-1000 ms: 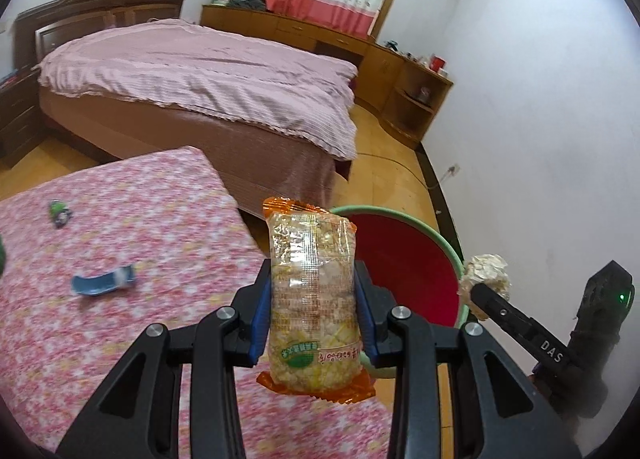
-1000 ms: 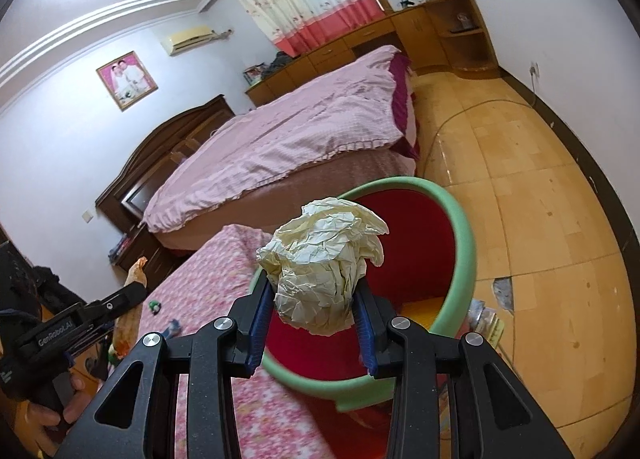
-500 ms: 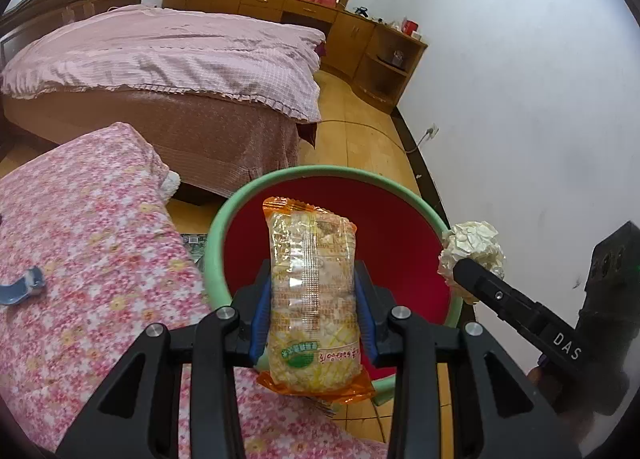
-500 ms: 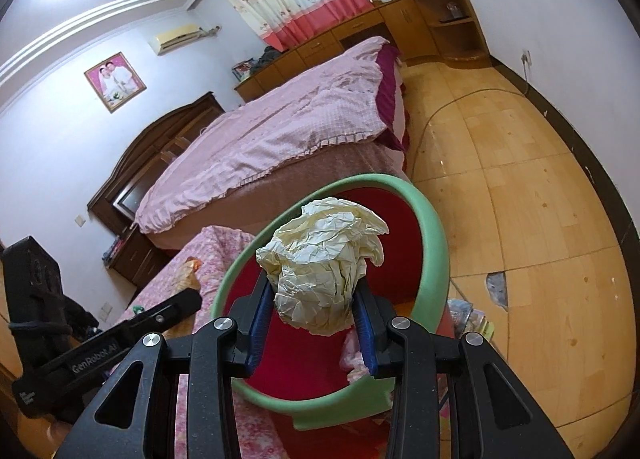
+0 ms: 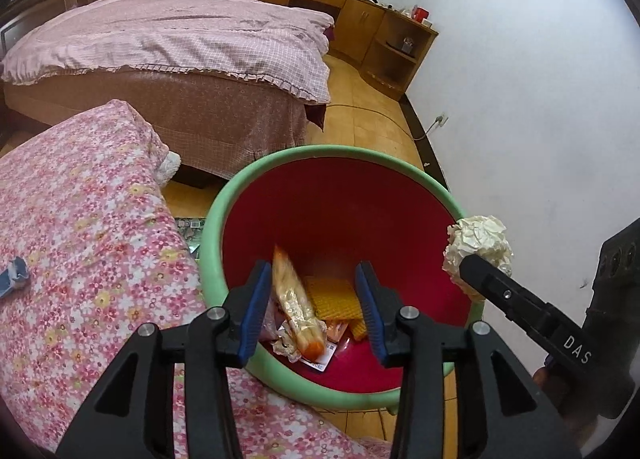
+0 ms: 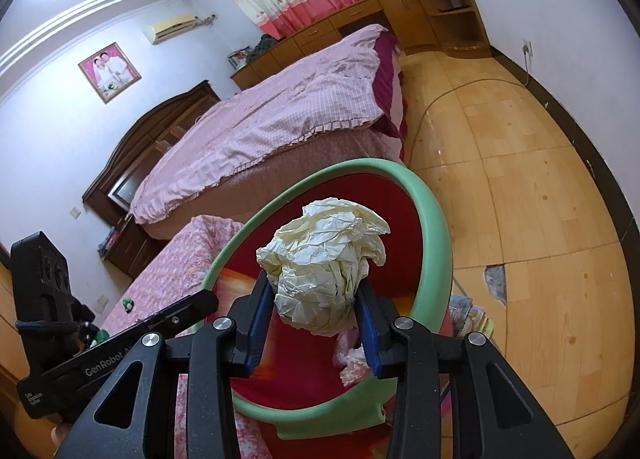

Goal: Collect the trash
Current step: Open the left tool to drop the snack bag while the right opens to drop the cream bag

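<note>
Our left gripper [image 5: 314, 305] hung with its jaws spread over the red bin [image 5: 340, 163], and the snack packet [image 5: 296, 305] was blurred, falling between them onto the trash inside. Our right gripper [image 6: 314, 325] clamped a crumpled paper ball [image 6: 326, 265] above the same bin's rim; we judged it best to bring that ball over the middle before letting go. Half a second before, the left jaws had pinched the packet upright.

Both wrist views close above bin [image 5: 216, 219] (shared)
</note>
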Demonstrator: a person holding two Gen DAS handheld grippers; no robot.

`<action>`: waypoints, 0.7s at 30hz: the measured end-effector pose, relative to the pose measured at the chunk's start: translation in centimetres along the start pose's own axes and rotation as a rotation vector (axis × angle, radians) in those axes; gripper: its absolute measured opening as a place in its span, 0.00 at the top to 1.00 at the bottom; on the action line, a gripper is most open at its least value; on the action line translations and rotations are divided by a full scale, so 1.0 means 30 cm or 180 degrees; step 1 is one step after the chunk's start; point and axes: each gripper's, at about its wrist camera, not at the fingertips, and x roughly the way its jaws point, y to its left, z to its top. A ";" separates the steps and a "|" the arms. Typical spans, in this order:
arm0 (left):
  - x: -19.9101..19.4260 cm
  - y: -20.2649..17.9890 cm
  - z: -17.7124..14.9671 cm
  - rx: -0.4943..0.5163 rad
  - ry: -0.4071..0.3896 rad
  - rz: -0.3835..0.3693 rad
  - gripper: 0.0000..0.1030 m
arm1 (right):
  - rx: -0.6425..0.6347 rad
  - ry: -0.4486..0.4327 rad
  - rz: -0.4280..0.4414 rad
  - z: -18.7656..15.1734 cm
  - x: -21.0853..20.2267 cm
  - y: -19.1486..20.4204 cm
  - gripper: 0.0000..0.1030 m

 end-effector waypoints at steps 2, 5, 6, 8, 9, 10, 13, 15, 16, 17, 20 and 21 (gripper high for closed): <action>-0.006 0.006 0.001 -0.0002 -0.0010 -0.0006 0.57 | 0.0006 0.0005 0.0000 0.001 0.001 -0.002 0.59; -0.027 0.017 0.000 0.0010 -0.0054 0.0036 0.57 | 0.0007 0.0023 -0.0016 0.002 0.004 -0.005 0.58; -0.035 0.024 0.000 0.0004 -0.0063 0.0054 0.57 | 0.0004 0.0026 -0.0024 0.001 0.005 -0.005 0.56; -0.048 0.040 0.000 -0.0016 -0.0076 0.0087 0.57 | 0.0008 0.0044 -0.0033 0.001 0.009 -0.005 0.56; -0.058 0.053 0.000 -0.0034 -0.0090 0.0112 0.57 | 0.0017 0.0056 -0.0031 0.000 0.011 -0.004 0.56; -0.064 0.064 0.000 -0.0048 -0.0101 0.0129 0.57 | 0.0023 0.0066 -0.0026 0.000 0.012 -0.004 0.56; -0.090 0.105 -0.002 -0.0110 -0.0139 0.0201 0.57 | 0.0015 0.0069 -0.0025 -0.004 0.010 0.003 0.55; -0.107 0.136 -0.002 -0.0162 -0.0156 0.0255 0.57 | 0.0006 0.0064 -0.0026 -0.005 0.009 0.006 0.53; -0.114 0.147 -0.003 -0.0180 -0.0165 0.0273 0.57 | 0.0001 0.0061 -0.0025 -0.006 0.009 0.009 0.51; -0.123 0.161 -0.005 -0.0199 -0.0177 0.0294 0.57 | -0.0005 0.0064 -0.0031 -0.007 0.010 0.012 0.51; -0.149 0.199 -0.007 -0.0250 -0.0222 0.0350 0.57 | -0.0005 0.0076 -0.0068 -0.009 0.014 0.017 0.45; -0.156 0.209 -0.007 -0.0263 -0.0232 0.0361 0.57 | -0.0002 0.0075 -0.0072 -0.010 0.014 0.018 0.45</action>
